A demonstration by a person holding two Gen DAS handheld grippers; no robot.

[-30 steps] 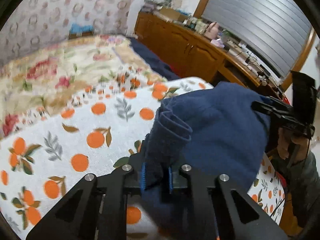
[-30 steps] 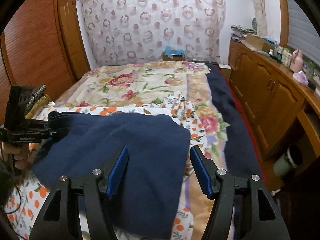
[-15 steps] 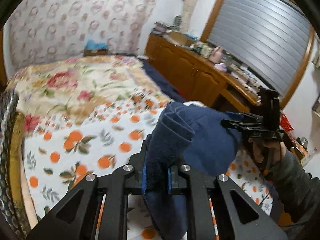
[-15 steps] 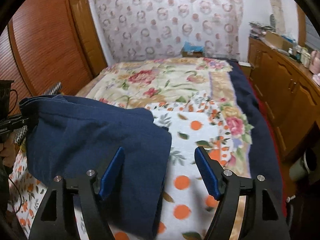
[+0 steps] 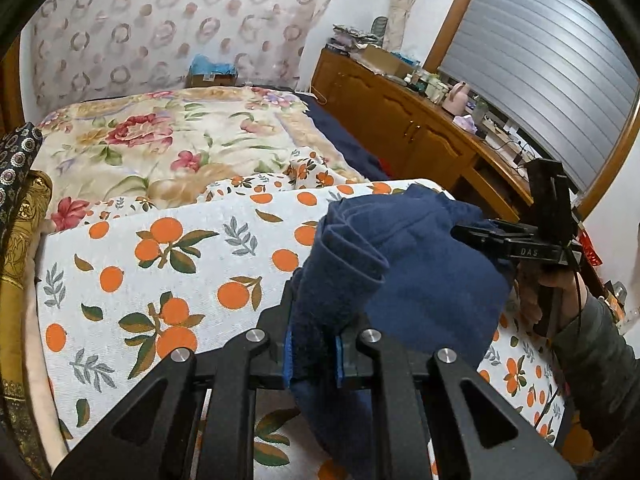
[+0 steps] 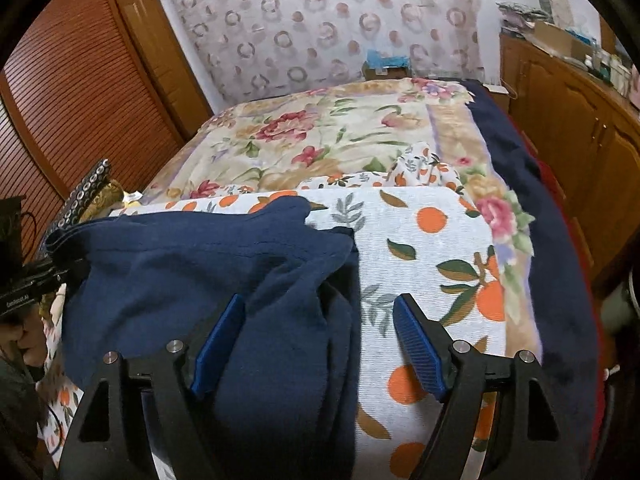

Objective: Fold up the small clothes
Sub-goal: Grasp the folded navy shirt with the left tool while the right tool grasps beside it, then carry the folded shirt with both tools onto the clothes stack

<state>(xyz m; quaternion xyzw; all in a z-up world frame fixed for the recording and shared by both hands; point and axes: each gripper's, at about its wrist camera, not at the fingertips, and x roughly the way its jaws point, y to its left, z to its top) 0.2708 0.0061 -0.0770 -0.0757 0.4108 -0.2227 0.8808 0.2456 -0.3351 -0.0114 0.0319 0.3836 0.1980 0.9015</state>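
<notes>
Soft, even indoor light (no glare); fisheye bends and darkens edges.

Right hand-held gripper point(image 6: 320, 340) jaws opening, navy garment point(image 6: 224, 272) between them, orange-print cloth point(image 6: 424, 248) beneath

White letters "DAS" stand on the right hand-held gripper point(image 5: 472, 236).

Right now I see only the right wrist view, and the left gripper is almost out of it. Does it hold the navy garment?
Observer: Yes. The left gripper is shut on a bunched fold of the navy garment.
Operator: And where is my right gripper on the cloth, seen from that side?
Observer: The right gripper, its jaws opening with cloth between them, has its tips at the garment's far edge, opposite the left gripper's hold.
</notes>
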